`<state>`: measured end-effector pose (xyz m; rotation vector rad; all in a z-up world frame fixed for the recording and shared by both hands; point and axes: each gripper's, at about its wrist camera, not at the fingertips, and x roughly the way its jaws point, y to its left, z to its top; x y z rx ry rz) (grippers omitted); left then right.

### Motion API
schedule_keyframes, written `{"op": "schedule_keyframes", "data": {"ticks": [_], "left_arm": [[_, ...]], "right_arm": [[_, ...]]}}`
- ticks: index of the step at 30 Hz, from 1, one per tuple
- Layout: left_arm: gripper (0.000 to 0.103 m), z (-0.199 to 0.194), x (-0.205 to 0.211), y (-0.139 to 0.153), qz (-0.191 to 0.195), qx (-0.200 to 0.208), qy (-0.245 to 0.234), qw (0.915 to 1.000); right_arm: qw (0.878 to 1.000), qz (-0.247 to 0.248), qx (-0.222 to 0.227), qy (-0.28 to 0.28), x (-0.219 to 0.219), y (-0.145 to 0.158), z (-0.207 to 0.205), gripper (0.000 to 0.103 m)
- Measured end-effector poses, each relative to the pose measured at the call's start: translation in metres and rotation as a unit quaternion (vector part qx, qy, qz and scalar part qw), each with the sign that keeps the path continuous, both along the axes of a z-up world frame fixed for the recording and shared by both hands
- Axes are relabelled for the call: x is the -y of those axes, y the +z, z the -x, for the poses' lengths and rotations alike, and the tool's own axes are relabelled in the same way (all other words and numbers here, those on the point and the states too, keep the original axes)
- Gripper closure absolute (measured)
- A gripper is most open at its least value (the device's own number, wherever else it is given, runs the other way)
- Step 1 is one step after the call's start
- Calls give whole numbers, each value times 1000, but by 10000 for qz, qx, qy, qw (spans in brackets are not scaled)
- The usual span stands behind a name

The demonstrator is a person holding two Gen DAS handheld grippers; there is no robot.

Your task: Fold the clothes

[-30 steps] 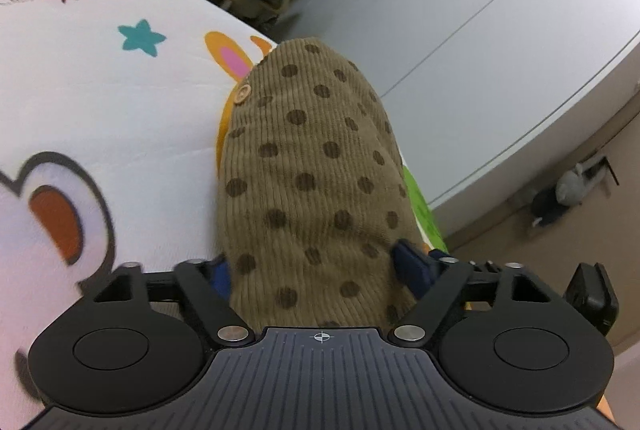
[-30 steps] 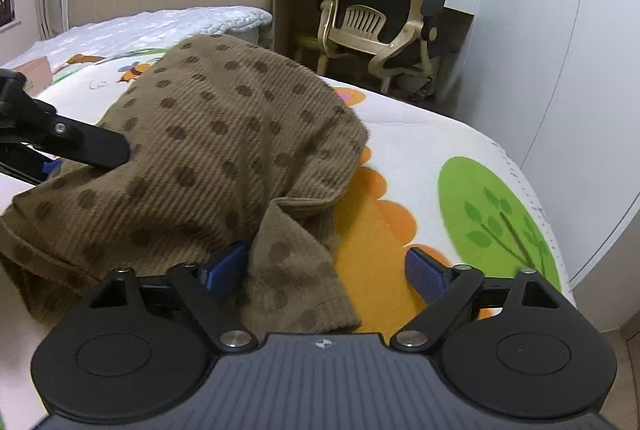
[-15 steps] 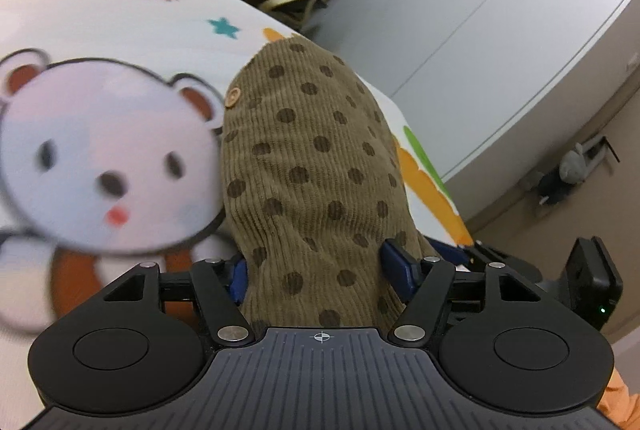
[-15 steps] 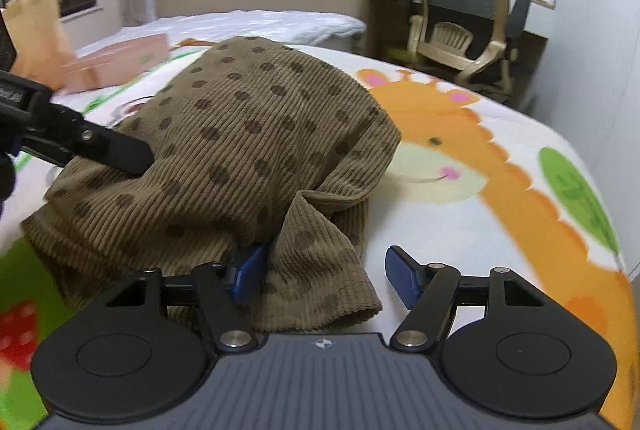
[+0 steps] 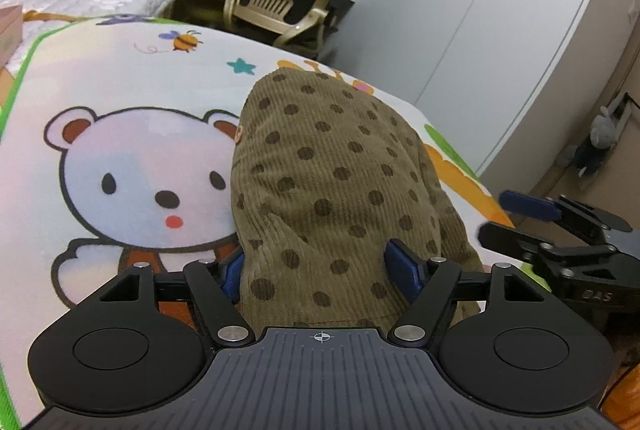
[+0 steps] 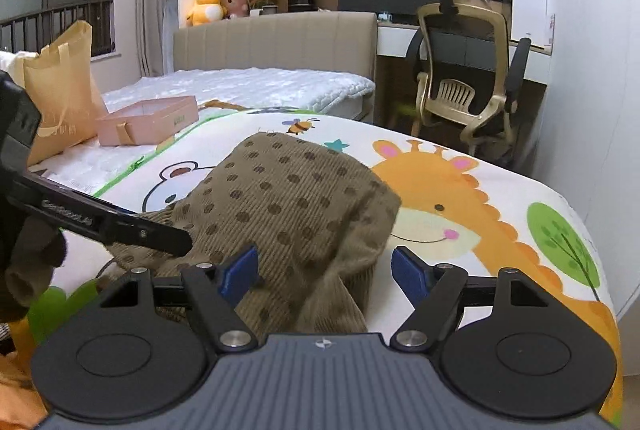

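A brown corduroy garment with dark dots (image 5: 332, 182) lies heaped on a cartoon blanket (image 5: 120, 78) that covers the bed. My left gripper (image 5: 318, 266) straddles its near end. The cloth mound fills the gap between the blue pads and spreads under the right one, and the jaws are opening. In the right wrist view the garment (image 6: 288, 198) sits between the jaws of my right gripper (image 6: 324, 270), which are also opening. The cloth lies against the left pad and a bare gap separates it from the right pad. The left gripper's finger (image 6: 120, 226) reaches onto the cloth from the left.
A pink open box (image 6: 148, 122) and a yellow bag (image 6: 60, 98) stand on the bed at the far left. An office chair (image 6: 468, 70) and desk stand beyond the bed's far edge. White wardrobe doors (image 5: 480, 10) run along the right. The right gripper (image 5: 496, 216) shows beside the garment.
Both views have swung and drawn back, so the bear print and the room's far end now show. The garment stays between both pairs of jaws. The right gripper has entered the left wrist view.
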<state>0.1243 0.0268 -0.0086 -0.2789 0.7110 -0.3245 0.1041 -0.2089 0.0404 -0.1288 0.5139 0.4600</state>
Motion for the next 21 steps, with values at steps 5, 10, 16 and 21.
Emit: {"op": "schedule_keyframes", "data": {"ticks": [5,10,16,21], "left_arm": [[23,1,-1,-1,-81,6,22,10000],[20,4,-2,0,-178,48,20,9998],[14,6,-1,9,-305,272,30,9992],[14,2,5,0,-658,215,16,9976]], "right_arm": [[9978,488,-425,-170,-11,-38,-21,27],[9958,511,-544,-522,10,-47,-21,22],[9938,645,-597,-679,27,-46,-17,21],[9982,372,-237,-408,18,-16,-18,21]]}}
